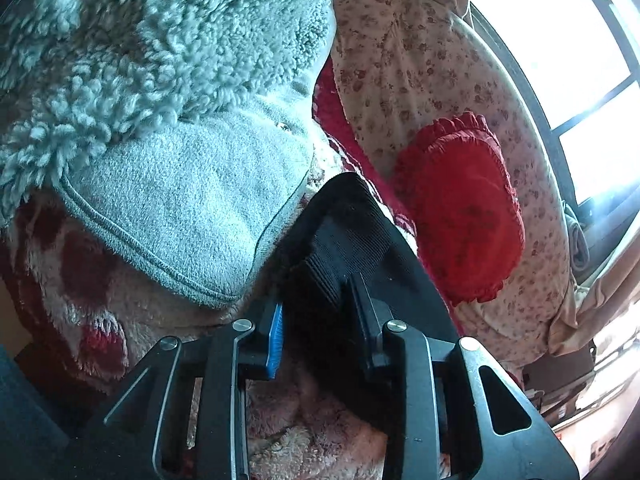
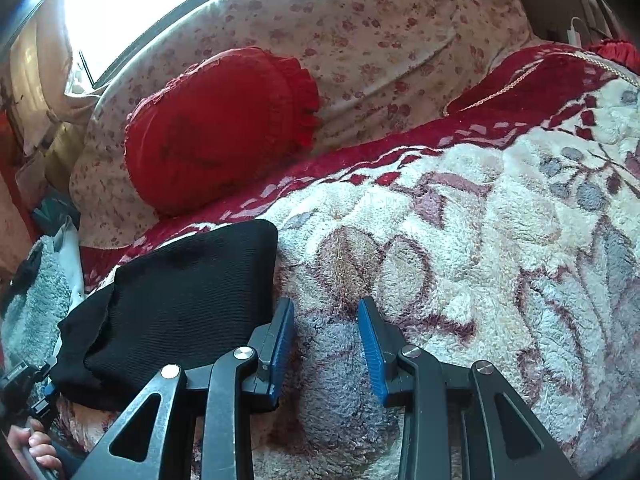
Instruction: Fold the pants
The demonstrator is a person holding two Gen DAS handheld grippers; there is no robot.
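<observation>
A patterned blanket (image 2: 500, 216) covers the bed, with a red pillow (image 2: 220, 128) against a floral cushion (image 2: 380, 28). The black pants (image 2: 180, 292) lie folded on the blanket. The left gripper (image 1: 320, 312) points low over them, its fingers clamped on their ribbed edge. The right gripper (image 2: 326, 344) hovers just right of them, fingers spread wide, holding nothing.

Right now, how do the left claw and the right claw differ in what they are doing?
The left claw has black ribbed pants between its fingers; the right claw has only a bluish fleece piece lying in its gap. The left claw's fingers press that fabric, while the right claw's fingers stand apart, touching nothing. Both have blue pads and point over the plush floral blanket.
</observation>
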